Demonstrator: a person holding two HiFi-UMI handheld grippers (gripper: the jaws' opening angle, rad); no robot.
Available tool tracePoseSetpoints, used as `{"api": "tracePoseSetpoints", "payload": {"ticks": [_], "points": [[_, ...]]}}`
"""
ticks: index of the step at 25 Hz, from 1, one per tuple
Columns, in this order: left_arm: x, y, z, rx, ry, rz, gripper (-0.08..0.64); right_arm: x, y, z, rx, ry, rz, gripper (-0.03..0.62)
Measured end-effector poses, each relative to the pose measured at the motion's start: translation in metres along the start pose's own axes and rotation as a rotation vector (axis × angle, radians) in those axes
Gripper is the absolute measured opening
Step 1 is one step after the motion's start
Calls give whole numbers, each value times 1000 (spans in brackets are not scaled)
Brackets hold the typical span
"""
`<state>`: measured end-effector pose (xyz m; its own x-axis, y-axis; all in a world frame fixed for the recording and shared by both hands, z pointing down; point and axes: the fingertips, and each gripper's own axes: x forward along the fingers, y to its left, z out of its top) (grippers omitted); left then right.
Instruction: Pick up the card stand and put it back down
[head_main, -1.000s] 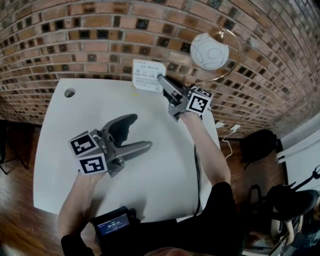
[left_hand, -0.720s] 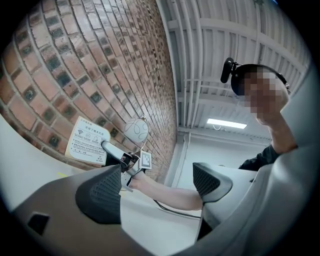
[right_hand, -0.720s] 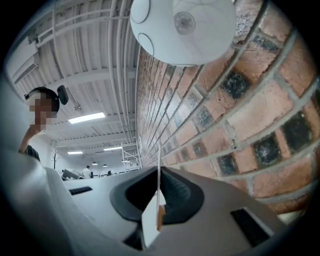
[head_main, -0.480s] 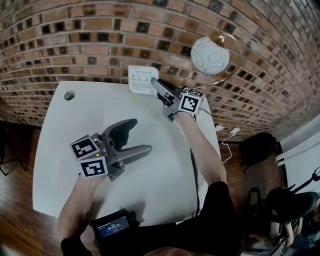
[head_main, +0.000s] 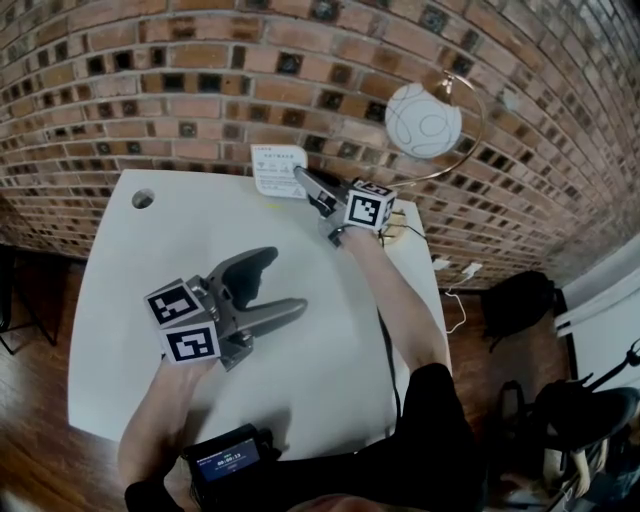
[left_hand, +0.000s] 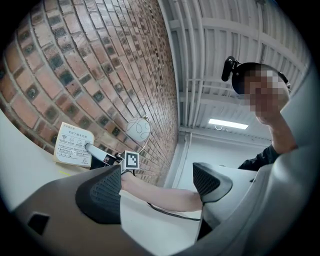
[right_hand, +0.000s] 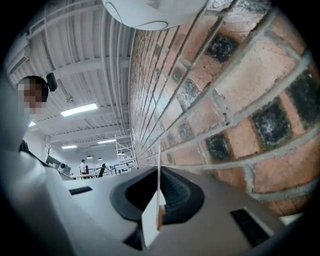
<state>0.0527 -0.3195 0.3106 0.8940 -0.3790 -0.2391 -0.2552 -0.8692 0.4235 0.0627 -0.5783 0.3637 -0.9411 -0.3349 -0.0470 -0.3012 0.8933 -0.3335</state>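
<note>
The card stand (head_main: 277, 170) is a white printed sheet standing upright by the brick wall at the table's far edge. My right gripper (head_main: 303, 181) is shut on its right edge. The left gripper view shows the card stand (left_hand: 72, 145) with its lower edge at or just above the tabletop, and the right gripper (left_hand: 93, 151) clamped on its side. Seen edge-on in the right gripper view, the card stand (right_hand: 150, 222) is pinched between the dark pads of the right gripper (right_hand: 159, 195). My left gripper (head_main: 272, 289) hovers open and empty over the table's middle, jaws wide apart (left_hand: 157, 186).
A white globe lamp (head_main: 422, 120) on a brass ring stands at the back right, close to my right gripper. The white table (head_main: 320, 360) has a round cable hole (head_main: 143, 198) at its far left corner. A small screen device (head_main: 225, 458) sits by the near edge.
My right gripper has carried the card stand down and to the left, closer to the table's back edge. The left gripper has stayed where it was.
</note>
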Motion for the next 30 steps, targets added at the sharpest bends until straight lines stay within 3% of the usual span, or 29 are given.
{"api": "tracePoseSetpoints", "payload": {"ticks": [7,16,30], "points": [[-1,2,-1,-5,-3,8,442,9,6,-3,-46,28,12,29],[-2,3,0,-11,-4,12,442,7,-6,-10,-31,64,-4,35],[2,4,-6,-21,6,7,442,-3,-32,-23,-16,211,-219,86]]}}
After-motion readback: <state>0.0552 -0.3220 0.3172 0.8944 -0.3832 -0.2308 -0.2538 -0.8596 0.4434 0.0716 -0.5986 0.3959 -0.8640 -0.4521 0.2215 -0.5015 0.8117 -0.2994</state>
